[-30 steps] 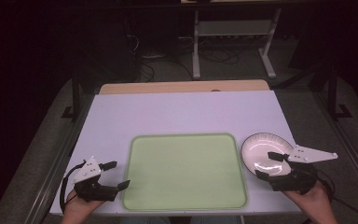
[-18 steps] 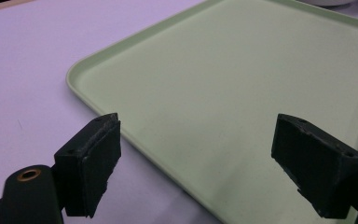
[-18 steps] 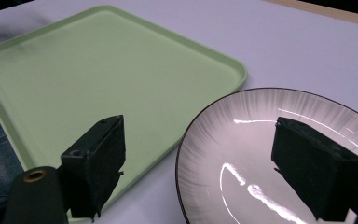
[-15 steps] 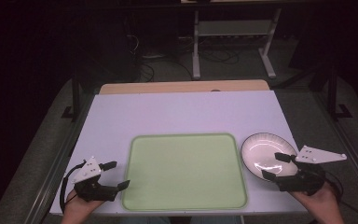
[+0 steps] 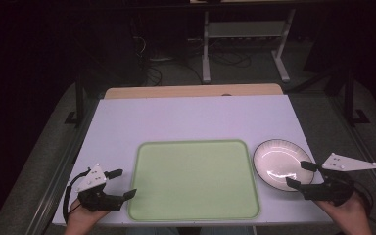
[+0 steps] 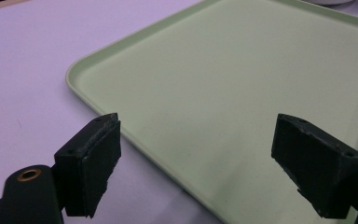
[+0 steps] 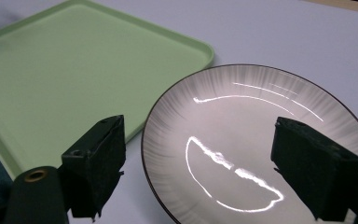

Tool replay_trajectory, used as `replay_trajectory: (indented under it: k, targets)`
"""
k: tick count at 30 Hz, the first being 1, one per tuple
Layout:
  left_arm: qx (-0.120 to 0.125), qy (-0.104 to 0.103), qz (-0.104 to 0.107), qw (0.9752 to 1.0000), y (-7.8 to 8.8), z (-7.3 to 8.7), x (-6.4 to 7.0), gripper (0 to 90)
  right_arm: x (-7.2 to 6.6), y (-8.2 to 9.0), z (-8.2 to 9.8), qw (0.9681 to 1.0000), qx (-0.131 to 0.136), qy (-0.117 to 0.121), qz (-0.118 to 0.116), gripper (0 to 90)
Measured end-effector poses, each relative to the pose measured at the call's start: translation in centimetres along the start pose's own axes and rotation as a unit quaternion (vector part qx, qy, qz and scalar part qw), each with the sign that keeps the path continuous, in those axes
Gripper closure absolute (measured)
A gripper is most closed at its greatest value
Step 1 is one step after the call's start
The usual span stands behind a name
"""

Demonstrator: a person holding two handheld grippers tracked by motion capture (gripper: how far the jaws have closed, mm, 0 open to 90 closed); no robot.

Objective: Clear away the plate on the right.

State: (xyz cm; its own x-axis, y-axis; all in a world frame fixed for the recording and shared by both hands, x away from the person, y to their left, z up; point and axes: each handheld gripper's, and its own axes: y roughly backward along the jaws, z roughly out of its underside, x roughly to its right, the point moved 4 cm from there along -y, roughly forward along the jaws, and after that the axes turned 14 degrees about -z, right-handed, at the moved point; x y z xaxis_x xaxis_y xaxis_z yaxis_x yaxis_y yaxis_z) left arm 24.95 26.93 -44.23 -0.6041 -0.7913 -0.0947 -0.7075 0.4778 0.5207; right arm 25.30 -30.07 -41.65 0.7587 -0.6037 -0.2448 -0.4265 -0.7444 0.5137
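Item 1 – plate point(image 5: 282, 164): white, dark rim, fine grey streaks toward the edge. Set flat on the bench point(image 5: 191, 117), near-right part, just beside the right edge of the tray point(image 5: 194, 147); whether rim and tray touch cannot be told. Nothing is held in it; glare only.

Item 2 – tray: pale green, rounded corners, low raised lip, laid flat at bench centre-front. Nothing is carried on it.

Item 3 – right tongs point(image 5: 301, 175): held wide apart, nothing gripped, poised at the near-right rim of the plate. In the right gripper view the plate point(image 7: 261, 144) is seen between and beyond the two jaws, tongs point(image 7: 214, 168) aimed across its near edge.

Item 4 – left tongs point(image 5: 122, 183): also spread open, empty, resting at the tray's near-left corner. In the left gripper view the tray lip point(image 6: 135, 140) runs between the jaws, tongs point(image 6: 200, 168).

Step in hand (judged): plate to be gripped by the right tongs, prob. for a move onto the tray.

Handling notes (judged):
- One jaw to be slid under the rim, other over it; rim is low and sloped, so a shallow approach angle is needed.
- Glazed surface likely slippery; a firm close is advised before lifting.
- Plate to be kept level when raised; tray lip to be cleared.
- Tray may be steadied w/ left tongs if it slides.
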Motion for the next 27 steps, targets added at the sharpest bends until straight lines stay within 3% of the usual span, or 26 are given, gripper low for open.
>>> replay_trajectory:
  k: [12,27]
  targets:
    - [0.000,-0.001,0.001,1.0000,0.0,0.0,0.0,15.6,1.4,1.3,0.6,0.9995,-0.002,-0.024,0.020,17.3]
    - [0.000,0.000,-0.001,1.0000,0.0,0.0,-0.1,15.5,5.1,2.9,1.8,0.9950,-0.008,-0.082,0.057,19.8]
